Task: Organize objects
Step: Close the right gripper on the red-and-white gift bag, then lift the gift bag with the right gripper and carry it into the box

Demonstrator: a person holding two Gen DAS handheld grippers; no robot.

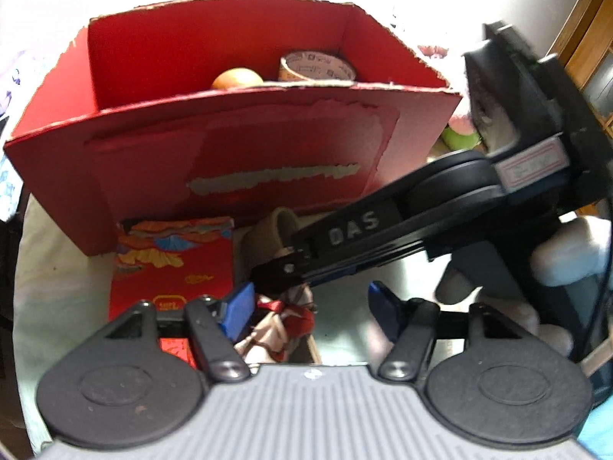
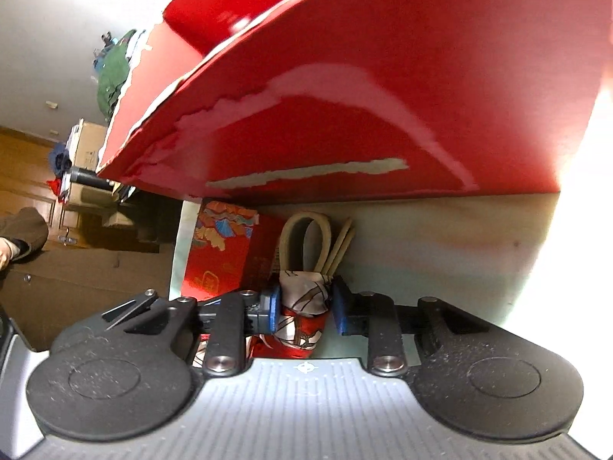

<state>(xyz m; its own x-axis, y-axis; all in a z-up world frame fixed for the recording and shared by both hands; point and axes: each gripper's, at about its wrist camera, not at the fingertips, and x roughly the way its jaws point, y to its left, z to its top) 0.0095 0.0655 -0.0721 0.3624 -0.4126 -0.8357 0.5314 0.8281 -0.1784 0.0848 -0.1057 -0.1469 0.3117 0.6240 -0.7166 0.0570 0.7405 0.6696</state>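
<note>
A red and white patterned cloth bundle (image 2: 304, 306) lies on the pale table in front of a red cardboard box (image 2: 345, 96). My right gripper (image 2: 306, 306) is shut on the bundle, with a blue pad pressed against each side. In the left wrist view the same bundle (image 1: 285, 324) sits between the blue pads of my left gripper (image 1: 311, 312), close to the left pad and apart from the right one; this gripper is open. The right gripper's black finger (image 1: 345, 237) reaches in from the right, down onto the bundle.
The red box (image 1: 230, 145) holds an orange ball (image 1: 237, 78) and a tape roll (image 1: 318, 65). A red patterned packet (image 1: 172, 268) lies flat by the box. A beige band (image 2: 302, 241) and thin sticks (image 2: 341, 245) lie behind the bundle. Plush toys (image 1: 567, 253) sit at the right.
</note>
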